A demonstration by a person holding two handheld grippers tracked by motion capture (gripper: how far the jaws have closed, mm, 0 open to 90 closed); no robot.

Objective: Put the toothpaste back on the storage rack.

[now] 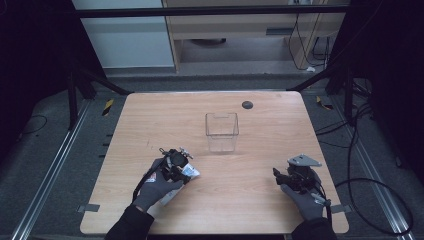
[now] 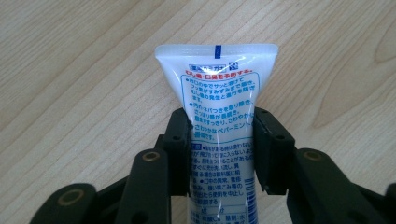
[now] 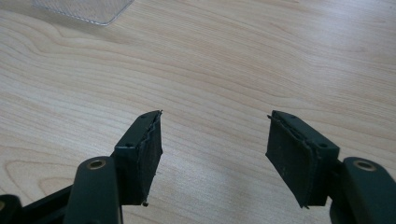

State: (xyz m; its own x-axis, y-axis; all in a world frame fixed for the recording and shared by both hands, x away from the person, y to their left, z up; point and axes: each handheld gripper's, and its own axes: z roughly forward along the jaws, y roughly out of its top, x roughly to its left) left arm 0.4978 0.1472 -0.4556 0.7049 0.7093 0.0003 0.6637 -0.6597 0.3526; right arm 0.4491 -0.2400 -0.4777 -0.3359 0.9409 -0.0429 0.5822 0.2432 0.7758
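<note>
**Tube pinched on the left, bin up at 1 o'clock**

The left gripper [image 2: 222, 140] is clamped across a white tube [image 2: 218, 93], long axis running along the jaws; the clear bin [image 1: 221, 131] is sat at 1 o'clock, nearer this hand; the right gripper [image 3: 215, 149] is held wide open, nothing gripped.

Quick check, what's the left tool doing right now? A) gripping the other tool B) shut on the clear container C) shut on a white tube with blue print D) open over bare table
C: in the left gripper view the left tool has both jaws pressed against the sides of the white tube, whose crimped end points away over the table; the clear container stands apart, farther back.
</note>
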